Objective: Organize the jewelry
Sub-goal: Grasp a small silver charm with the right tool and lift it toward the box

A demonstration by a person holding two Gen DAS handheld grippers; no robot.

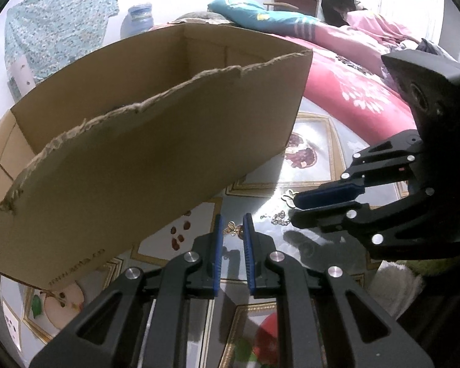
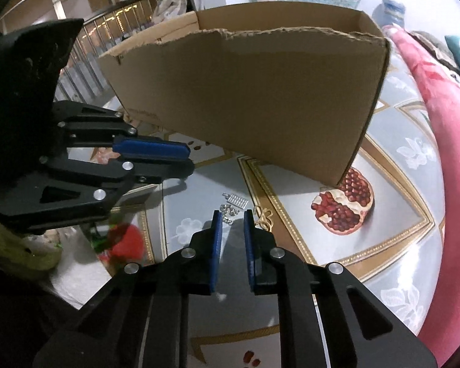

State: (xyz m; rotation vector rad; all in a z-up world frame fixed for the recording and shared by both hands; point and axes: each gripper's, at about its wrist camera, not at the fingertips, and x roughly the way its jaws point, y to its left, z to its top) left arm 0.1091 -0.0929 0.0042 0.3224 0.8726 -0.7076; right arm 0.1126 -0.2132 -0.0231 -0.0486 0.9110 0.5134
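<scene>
On the table [image 1: 309, 165], in front of the one cardboard box [image 1: 156, 141] that stands toward its far edge, the jewelry lies loose on the fruit-printed glossy cover.

The left gripper [image 1: 233, 219] has its jaws drawn narrow. A gold butterfly piece [image 1: 234, 228] shows in the slit at their tips, but I cannot tell whether the pads pinch it or it lies on the table below.

The right gripper [image 2: 232, 214] also stands narrow, yet released, with only bare table and shadow between its pads. A silver cluster [image 2: 229, 210] lies just beyond its left fingertip. A gold looped piece [image 2: 263, 216] lies just beside its right fingertip.

Only the left wrist view shows the butterfly; in the right wrist view the left gripper [image 2: 190, 161], seen side-on with its fingers almost together, reveals nothing at its tip. Only the right wrist view shows a comb-like silver piece [image 2: 237, 201] just behind the cluster. The left wrist view gives the right gripper [image 1: 293, 211] from the side, its tips just beside the silver cluster [image 1: 276, 218] and the looped piece [image 1: 287, 197].

Counted: two grippers, two gold pieces and one comb-like silver piece; the small bits in the cluster are too fine to count.
</scene>
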